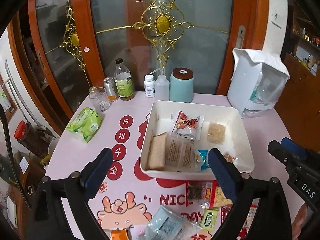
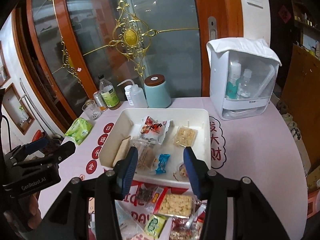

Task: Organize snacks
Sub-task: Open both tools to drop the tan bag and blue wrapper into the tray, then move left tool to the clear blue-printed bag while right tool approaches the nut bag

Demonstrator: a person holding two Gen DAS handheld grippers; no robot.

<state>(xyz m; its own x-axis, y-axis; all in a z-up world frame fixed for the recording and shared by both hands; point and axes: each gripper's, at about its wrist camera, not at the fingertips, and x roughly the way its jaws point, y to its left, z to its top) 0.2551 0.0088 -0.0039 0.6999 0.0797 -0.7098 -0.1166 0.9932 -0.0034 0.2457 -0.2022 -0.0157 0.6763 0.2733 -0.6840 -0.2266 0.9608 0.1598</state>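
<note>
A white tray on the pink table holds a red-and-white packet, a beige crisp square, a brown bar, a clear-wrapped cake and a blue candy. Loose snacks lie in front of the tray: a puffed-rice packet, a small green packet, a pale blue bag. My left gripper hangs wide open above the tray's near edge, empty. My right gripper is open beside it, also empty.
Along the back stand a glass, a can, a labelled bottle, a pill bottle, a squeeze bottle and a teal jar. A green tissue pack lies left. A white storage box stands at back right. A glass door is behind the table.
</note>
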